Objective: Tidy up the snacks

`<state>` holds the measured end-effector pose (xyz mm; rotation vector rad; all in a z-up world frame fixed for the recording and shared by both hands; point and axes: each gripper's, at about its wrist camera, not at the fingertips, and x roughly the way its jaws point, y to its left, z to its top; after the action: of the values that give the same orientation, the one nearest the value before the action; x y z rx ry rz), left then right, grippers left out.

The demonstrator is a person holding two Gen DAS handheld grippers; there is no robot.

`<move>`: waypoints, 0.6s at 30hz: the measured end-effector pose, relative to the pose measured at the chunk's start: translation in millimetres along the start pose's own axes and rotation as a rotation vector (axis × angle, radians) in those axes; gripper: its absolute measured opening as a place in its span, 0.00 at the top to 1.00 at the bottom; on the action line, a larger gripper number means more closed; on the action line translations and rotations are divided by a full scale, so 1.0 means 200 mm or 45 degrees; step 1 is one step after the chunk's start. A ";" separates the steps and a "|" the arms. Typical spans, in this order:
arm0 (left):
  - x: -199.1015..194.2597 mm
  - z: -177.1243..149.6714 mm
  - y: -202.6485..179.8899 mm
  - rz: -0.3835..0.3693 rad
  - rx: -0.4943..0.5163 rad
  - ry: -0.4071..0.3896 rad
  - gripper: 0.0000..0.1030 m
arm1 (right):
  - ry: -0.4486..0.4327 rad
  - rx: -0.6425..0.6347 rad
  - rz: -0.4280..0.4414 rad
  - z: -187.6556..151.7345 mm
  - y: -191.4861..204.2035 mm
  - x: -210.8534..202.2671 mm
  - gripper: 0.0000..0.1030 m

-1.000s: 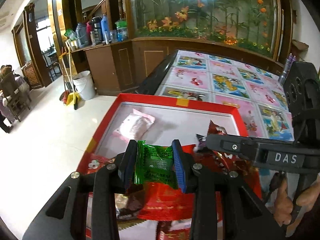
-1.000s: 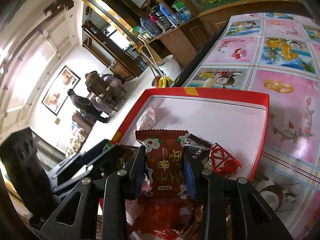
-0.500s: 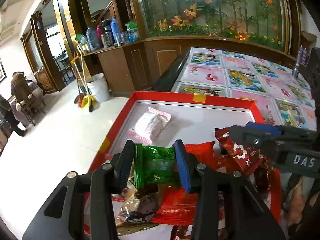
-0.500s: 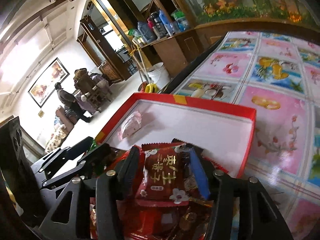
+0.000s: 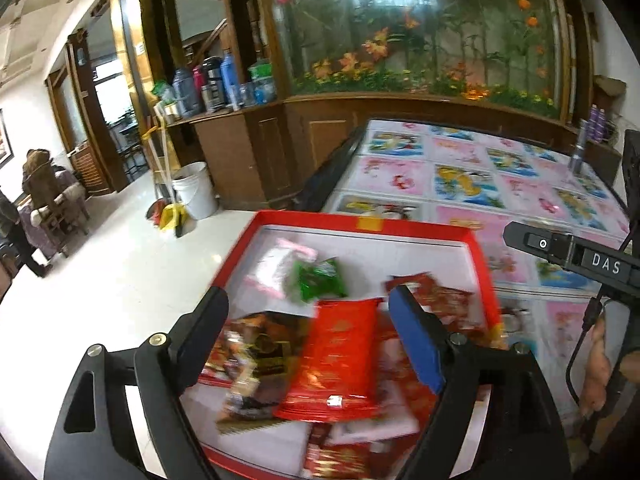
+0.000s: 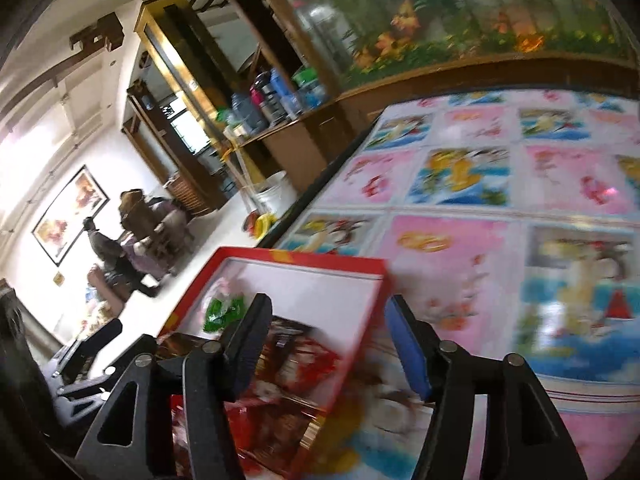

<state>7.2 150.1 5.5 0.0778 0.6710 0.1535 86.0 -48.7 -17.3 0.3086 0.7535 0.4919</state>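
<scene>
Your left gripper [image 5: 310, 320] sits at the lower centre of the left wrist view with its jaws spread wide and nothing held between them. Beyond its black and blue fingers lies a red tray [image 5: 364, 224] with a white floor. A green snack packet [image 5: 318, 280] rests in the middle of the tray, touching a pink and white packet [image 5: 280, 260] just to its left. Nearer you, a large red packet [image 5: 340, 360] lies on a blurred heap of red and brown snacks. Your right gripper [image 6: 326, 332] is also spread wide and empty in its own view, straddling the tray's right edge. The tray sits on a tablecloth [image 6: 480, 208] printed with pink and blue fruit squares, filling the right of that frame.
</scene>
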 end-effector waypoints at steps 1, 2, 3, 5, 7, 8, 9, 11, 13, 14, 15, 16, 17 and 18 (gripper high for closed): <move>-0.01 0.01 -0.03 -0.005 0.009 0.002 0.19 | -0.016 -0.006 -0.016 0.00 -0.02 -0.04 0.38; -0.02 0.01 -0.06 0.005 0.016 0.006 0.19 | -0.033 -0.010 -0.030 -0.01 -0.04 -0.08 0.37; -0.03 0.01 -0.10 0.023 0.029 0.000 0.19 | -0.050 -0.013 -0.043 -0.02 -0.06 -0.12 0.36; -0.07 0.01 -0.15 0.042 0.044 -0.030 0.19 | -0.073 -0.009 -0.051 -0.04 -0.12 -0.21 0.35; -0.12 0.00 -0.18 0.035 0.046 -0.058 0.18 | -0.085 -0.002 -0.038 -0.06 -0.15 -0.27 0.35; -0.14 0.00 -0.19 0.036 0.045 -0.066 0.18 | -0.093 -0.005 -0.032 -0.08 -0.15 -0.30 0.35; -0.16 -0.01 -0.20 0.045 0.042 -0.074 0.17 | -0.100 -0.015 -0.027 -0.09 -0.15 -0.33 0.34; -0.21 -0.02 -0.20 0.074 0.038 -0.094 0.17 | -0.124 -0.055 -0.019 -0.12 -0.12 -0.38 0.34; -0.23 -0.02 -0.19 0.103 0.034 -0.105 0.17 | -0.157 -0.104 -0.014 -0.16 -0.06 -0.43 0.34; -0.25 -0.03 -0.18 0.122 0.027 -0.110 0.17 | -0.170 -0.118 -0.008 -0.18 -0.03 -0.45 0.33; -0.26 -0.03 -0.17 0.132 0.018 -0.112 0.17 | -0.188 -0.126 0.006 -0.20 0.00 -0.47 0.32; -0.28 -0.04 -0.15 0.139 0.006 -0.113 0.16 | -0.200 -0.127 0.018 -0.21 0.02 -0.49 0.31; -0.29 -0.04 -0.14 0.140 -0.004 -0.114 0.16 | -0.214 -0.126 0.032 -0.22 0.04 -0.50 0.30; -0.31 -0.06 -0.12 0.141 -0.019 -0.120 0.16 | -0.228 -0.125 0.044 -0.24 0.06 -0.51 0.30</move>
<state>-44.2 115.7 31.4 0.1074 0.5715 0.2599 -15.9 -88.1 13.9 0.2707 0.5492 0.5247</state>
